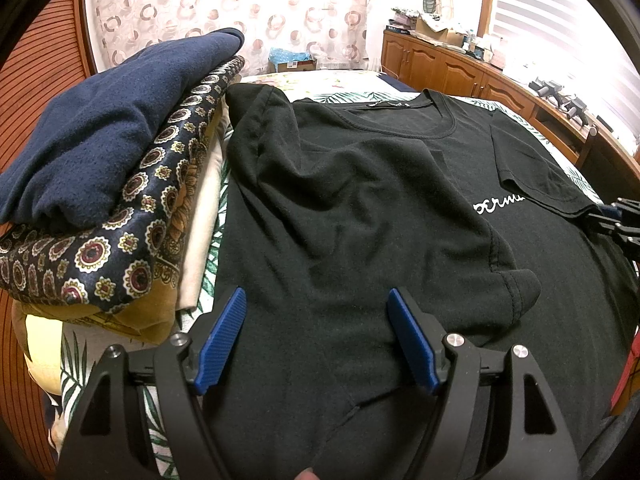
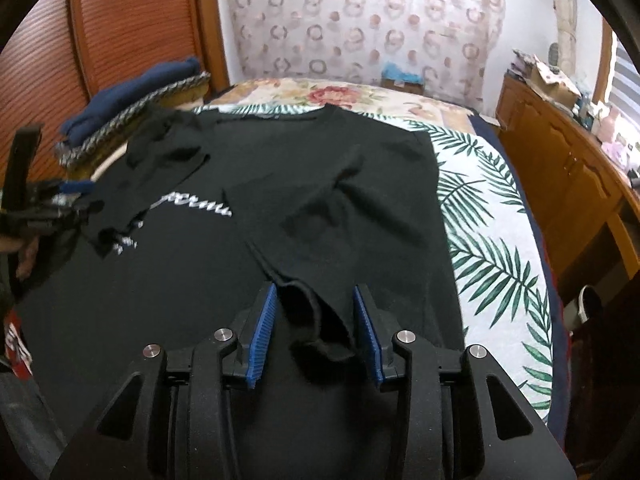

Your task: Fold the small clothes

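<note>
A black T-shirt (image 1: 360, 184) with white script lettering lies spread on the bed, both sleeves folded in over the chest. It also shows in the right wrist view (image 2: 280, 200). My left gripper (image 1: 316, 300) is open just above the shirt's left side, with nothing between its blue pads. My right gripper (image 2: 314, 292) is open, and the hem of the folded right sleeve (image 2: 320, 320) lies loose between its pads. The left gripper also shows at the left edge of the right wrist view (image 2: 80, 196).
A stack of folded clothes, with a navy fleece (image 1: 112, 128) on a patterned cloth (image 1: 132, 232), sits left of the shirt. The leaf-print bedspread (image 2: 492, 240) shows to the right. Wooden cabinets (image 1: 460, 72) line the right wall.
</note>
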The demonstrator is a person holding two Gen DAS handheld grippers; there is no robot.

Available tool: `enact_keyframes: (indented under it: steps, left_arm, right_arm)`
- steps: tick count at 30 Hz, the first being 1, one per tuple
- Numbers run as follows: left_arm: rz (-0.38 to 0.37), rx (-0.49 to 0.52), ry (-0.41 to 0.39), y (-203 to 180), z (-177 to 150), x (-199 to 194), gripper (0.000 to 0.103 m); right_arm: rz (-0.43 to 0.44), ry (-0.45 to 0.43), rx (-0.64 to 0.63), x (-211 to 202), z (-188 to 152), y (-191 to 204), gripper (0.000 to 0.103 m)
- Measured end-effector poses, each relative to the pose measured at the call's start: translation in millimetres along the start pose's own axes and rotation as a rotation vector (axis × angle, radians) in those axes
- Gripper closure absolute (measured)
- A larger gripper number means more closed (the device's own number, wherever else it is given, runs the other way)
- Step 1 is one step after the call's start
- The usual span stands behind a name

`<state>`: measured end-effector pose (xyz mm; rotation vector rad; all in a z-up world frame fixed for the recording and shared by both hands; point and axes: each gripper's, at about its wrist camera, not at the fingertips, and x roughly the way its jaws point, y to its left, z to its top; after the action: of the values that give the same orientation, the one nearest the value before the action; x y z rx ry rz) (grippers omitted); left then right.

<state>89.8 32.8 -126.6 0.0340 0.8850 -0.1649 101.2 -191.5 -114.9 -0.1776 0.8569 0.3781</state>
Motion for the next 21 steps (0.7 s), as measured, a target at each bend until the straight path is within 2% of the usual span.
enact_keyframes:
  steps: [2, 4, 9, 12, 15, 16, 18, 19, 21]
  left_arm:
    - [0.0, 0.0, 0.0, 0.1, -0.1, -0.1, 0.029]
    - [0.0, 0.0, 0.0, 0.0, 0.0, -0.1, 0.029]
    - [0.0, 0.0, 0.0, 0.1, -0.1, -0.2, 0.029]
    - [0.0, 0.0, 0.0, 0.0, 0.0, -0.1, 0.029]
    - [0.001, 0.0, 0.0, 0.1, 0.0, -0.1, 0.028]
    - [0.001, 0.0, 0.0, 0.0, 0.1, 0.0, 0.028]
    - [0.001, 0.001, 0.0, 0.2, 0.0, -0.1, 0.028]
    - [0.001, 0.001, 0.0, 0.2, 0.2, 0.3, 0.028]
    - [0.002, 0.001, 0.0, 0.3, 0.1, 0.5, 0.028]
  right_arm:
    - [-0.001, -0.002, -0.029, 2.3, -0.8, 4.9, 0.087]
    - [-0.011, -0.009, -0.045, 2.8, -2.1, 8.2, 0.096]
    - [0.054, -0.019, -0.067, -6.1, -2.0, 19.7, 0.098]
    - [0.062, 0.001, -0.076, -4.6, -4.0, 25.3, 0.098]
    - [0.065, -0.001, -0.062, -6.8, -3.4, 24.7, 0.094]
    - [0.066, -0.007, -0.059, -9.1, -2.0, 25.1, 0.09]
    - [0.059, -0.017, -0.058, -14.2, 0.8, 25.9, 0.075]
    - [0.057, -0.027, -0.06, -17.8, 2.8, 25.9, 0.063]
    - [0.061, -0.056, -0.069, -24.7, 8.1, 26.0, 0.057]
